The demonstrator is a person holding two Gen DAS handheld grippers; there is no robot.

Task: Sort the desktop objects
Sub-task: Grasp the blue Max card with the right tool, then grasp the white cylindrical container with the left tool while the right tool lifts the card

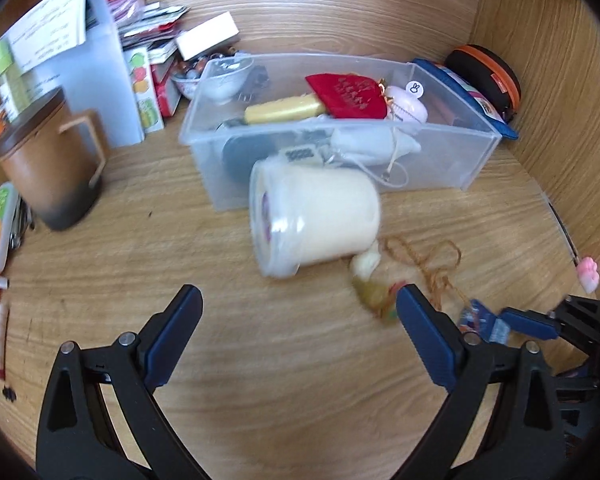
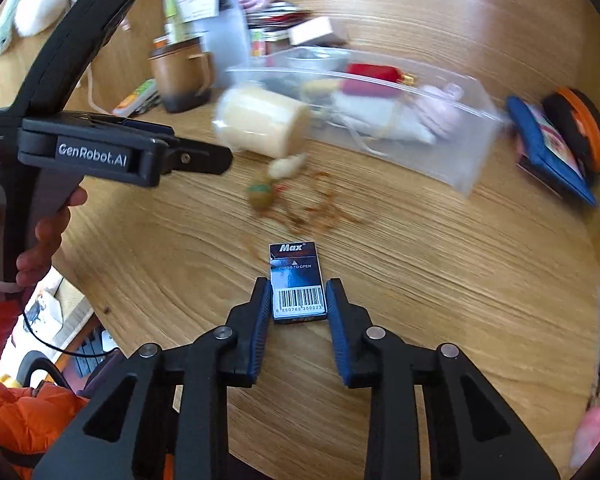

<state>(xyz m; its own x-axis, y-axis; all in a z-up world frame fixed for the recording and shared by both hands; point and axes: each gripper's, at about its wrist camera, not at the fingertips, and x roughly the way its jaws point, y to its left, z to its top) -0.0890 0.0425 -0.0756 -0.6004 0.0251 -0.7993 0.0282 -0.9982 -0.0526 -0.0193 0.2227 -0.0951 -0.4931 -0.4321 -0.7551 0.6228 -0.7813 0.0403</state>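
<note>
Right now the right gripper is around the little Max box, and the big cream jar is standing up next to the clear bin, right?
Not quite. The cream jar lies on its side by the clear bin, as the left wrist view shows. The right gripper does straddle the Max box.

Right gripper (image 2: 298, 300) jaws flanking small Max box (image 2: 296, 280) on wooden desk (image 2: 440, 280); cream jar (image 2: 260, 122) lying beyond box, against clear bin (image 2: 452, 152).
</note>
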